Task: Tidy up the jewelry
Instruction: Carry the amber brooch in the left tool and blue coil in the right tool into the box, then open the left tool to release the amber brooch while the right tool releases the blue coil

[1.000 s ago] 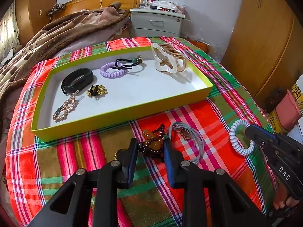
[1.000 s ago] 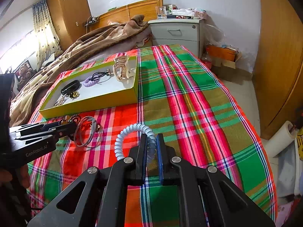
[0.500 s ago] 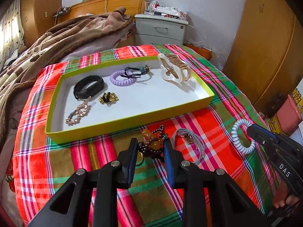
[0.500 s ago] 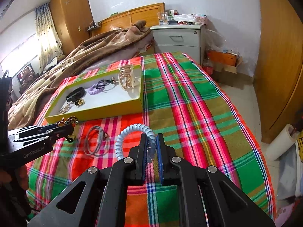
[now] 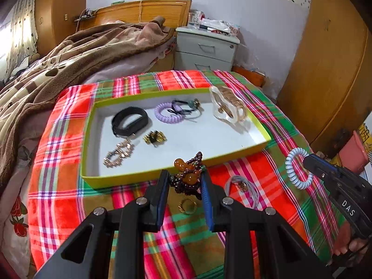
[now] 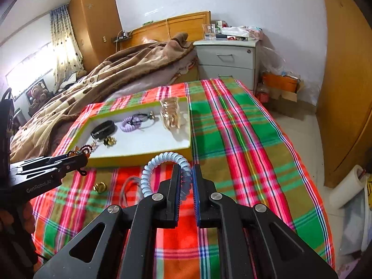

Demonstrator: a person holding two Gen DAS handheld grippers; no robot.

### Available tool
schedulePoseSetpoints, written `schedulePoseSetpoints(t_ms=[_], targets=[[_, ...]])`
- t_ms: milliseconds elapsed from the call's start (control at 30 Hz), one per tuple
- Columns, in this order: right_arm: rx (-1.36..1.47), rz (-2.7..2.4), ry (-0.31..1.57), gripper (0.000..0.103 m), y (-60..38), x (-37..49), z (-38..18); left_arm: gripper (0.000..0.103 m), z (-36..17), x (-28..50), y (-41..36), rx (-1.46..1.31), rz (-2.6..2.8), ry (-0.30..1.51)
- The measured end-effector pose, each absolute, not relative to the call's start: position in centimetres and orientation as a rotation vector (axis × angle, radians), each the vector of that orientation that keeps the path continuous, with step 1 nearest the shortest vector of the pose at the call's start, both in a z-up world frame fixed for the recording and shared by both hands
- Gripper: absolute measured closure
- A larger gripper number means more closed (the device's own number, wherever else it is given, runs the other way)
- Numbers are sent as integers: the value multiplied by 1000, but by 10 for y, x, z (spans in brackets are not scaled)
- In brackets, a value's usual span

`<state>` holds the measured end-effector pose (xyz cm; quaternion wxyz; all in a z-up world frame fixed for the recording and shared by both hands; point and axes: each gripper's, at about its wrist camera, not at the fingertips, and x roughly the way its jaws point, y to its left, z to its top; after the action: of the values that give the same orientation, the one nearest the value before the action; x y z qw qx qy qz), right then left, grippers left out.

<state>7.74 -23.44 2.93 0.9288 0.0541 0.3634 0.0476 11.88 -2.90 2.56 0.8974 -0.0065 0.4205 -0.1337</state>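
Glossy dark-and-amber beaded bracelet (image 5: 187, 176) was clamped by left gripper (image 5: 185, 181); ribbed pale-blue coiled hair tie (image 6: 162, 167) was pinched by right gripper (image 6: 186, 176).

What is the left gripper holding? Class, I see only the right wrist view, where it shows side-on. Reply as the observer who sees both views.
Observer: The left gripper is shut on a beaded bracelet of dark beads with a few amber ones.
Operator: What is partly hidden behind my coil hair tie?
Observer: A bundle of grey hair ties with a small charm, lying on the plaid cloth.
Operator: What is in the tray's near-left corner, behind the left gripper?
Observer: A gold-coloured chain bracelet lies there on the white floor.
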Motion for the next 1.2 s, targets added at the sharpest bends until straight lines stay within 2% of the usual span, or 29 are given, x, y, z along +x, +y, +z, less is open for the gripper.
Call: schedulePoseSetpoints(t_ms=[467,1200], targets=[[68,150,747,93,-203,128,35,75,38,152,7,-53,-220,853],[-27,188,872,93,-166,187,-7,75,-4,187,0,-37,-230,966]])
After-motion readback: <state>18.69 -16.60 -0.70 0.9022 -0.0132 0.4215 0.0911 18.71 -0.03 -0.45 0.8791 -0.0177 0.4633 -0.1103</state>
